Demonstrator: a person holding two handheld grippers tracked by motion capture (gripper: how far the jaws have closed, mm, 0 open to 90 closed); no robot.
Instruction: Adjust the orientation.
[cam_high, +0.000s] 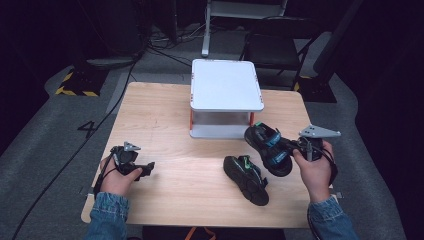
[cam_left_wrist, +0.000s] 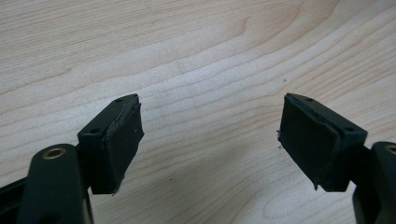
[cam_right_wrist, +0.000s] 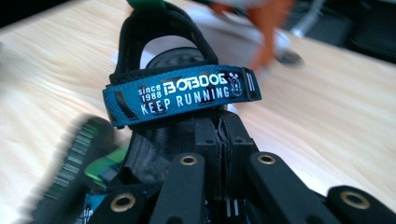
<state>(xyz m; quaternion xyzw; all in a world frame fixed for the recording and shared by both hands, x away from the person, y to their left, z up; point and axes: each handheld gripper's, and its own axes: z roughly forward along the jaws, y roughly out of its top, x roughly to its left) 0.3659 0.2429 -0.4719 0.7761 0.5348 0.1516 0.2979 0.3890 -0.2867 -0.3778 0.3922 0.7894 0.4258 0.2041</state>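
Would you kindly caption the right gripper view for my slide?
Right gripper shut on a black sandal with a blue strap.

place: we read this as a lab or recording studio
walls: black all round
floor: grey carpet (cam_high: 45, 135), hazard-striped stand base (cam_high: 75, 85), loose cables (cam_high: 165, 47)
bench: lone wooden table (cam_high: 165, 120) with white two-tier rack (cam_high: 226, 85)
seating: folding chair (cam_high: 272, 47) behind
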